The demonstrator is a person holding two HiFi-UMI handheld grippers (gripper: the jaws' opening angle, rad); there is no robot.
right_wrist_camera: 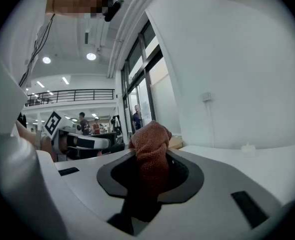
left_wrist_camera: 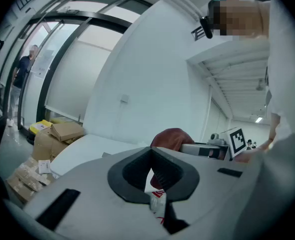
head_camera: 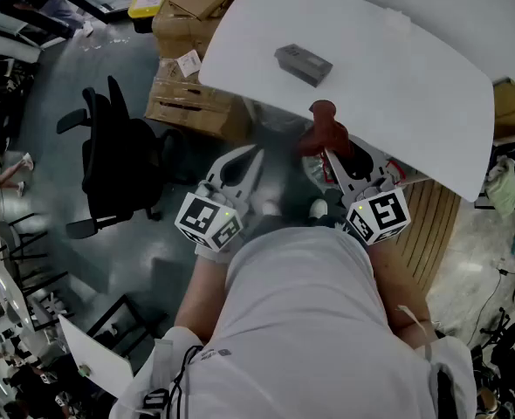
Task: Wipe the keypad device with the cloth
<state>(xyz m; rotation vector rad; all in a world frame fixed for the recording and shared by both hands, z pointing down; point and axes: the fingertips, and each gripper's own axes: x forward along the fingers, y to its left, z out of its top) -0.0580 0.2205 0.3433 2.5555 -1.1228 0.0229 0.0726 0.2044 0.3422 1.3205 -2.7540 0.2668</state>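
Head view: a person holds both grippers side by side, roughly level, in front of the near edge of a white table (head_camera: 397, 85). The keypad device (head_camera: 303, 64), a grey oblong, lies flat on the tabletop, well apart from both grippers and untouched. The right gripper (head_camera: 334, 153) is clenched on the cloth (head_camera: 327, 129); its reddish-brown bunch stands up beyond the jaw tips and overlaps the table's near edge. In the right gripper view the cloth (right_wrist_camera: 150, 151) fills the gap between the jaws, pinched there, with its knotted top rising above them. The left gripper (head_camera: 251, 155) is closed and holds nothing; its own view shows the jaws meeting at the tips. A black office chair (head_camera: 118, 160) and cardboard boxes (head_camera: 192, 24) stand on the floor to the left of the table.
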